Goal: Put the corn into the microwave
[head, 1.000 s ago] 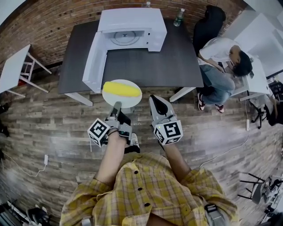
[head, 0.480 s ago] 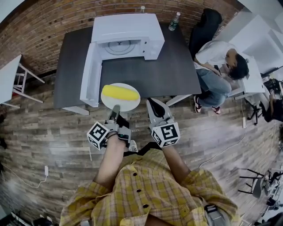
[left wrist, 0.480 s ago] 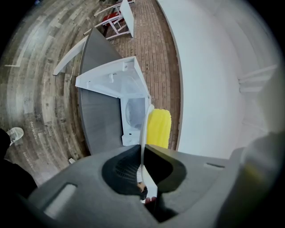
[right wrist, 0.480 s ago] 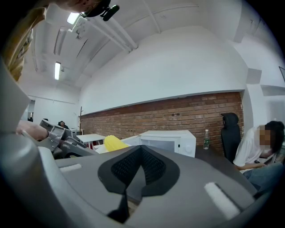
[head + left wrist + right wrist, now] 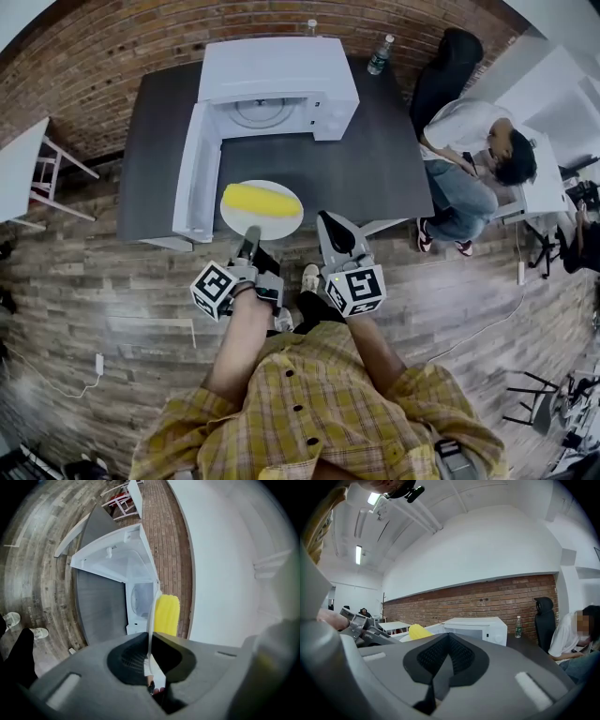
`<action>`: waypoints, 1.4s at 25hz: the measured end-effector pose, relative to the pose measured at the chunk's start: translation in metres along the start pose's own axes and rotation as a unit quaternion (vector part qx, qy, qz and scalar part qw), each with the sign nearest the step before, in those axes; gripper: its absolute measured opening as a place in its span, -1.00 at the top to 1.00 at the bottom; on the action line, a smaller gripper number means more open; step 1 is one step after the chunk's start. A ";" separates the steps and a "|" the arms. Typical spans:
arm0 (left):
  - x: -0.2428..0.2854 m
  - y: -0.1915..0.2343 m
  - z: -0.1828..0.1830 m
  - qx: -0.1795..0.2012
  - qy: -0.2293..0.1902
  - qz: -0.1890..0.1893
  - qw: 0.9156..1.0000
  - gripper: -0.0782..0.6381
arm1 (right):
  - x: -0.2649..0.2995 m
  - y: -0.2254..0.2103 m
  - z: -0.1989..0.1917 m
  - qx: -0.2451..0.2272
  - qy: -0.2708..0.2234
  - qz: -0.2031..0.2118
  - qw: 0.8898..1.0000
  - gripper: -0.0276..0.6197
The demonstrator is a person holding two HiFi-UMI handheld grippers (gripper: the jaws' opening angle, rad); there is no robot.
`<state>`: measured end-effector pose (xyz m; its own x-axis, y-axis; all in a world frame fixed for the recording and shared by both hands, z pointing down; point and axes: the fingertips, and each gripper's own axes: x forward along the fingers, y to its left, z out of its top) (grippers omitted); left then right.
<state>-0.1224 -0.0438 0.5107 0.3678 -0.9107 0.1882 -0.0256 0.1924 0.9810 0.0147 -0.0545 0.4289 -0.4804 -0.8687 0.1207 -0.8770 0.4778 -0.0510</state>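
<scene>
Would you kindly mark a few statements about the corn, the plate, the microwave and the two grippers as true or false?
1. The microwave has its door open. True.
2. The corn lies inside the microwave. False: it lies on the plate, outside the microwave and in front of its opening.
3. The left gripper is clamped on the plate's rim. True.
4. The right gripper holds the corn. False: its jaws are together with nothing between them.
5. A bottle stands on the dark table beside the microwave. True.
</scene>
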 end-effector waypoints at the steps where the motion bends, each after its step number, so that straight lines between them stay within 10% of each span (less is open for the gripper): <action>1: 0.005 0.000 0.001 0.000 -0.003 0.000 1.000 0.73 | 0.005 -0.004 0.000 0.001 -0.001 0.002 1.000 0.91; 35: 0.145 -0.010 0.012 -0.025 -0.083 0.027 0.996 0.73 | 0.114 -0.114 0.006 0.023 0.004 0.078 0.997 0.91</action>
<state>-0.0798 -0.1820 0.5289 0.2083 -0.9458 0.2493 0.0064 0.2562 0.9666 0.0596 -0.2086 0.4430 -0.6104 -0.7837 0.1155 -0.7919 0.5998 -0.1149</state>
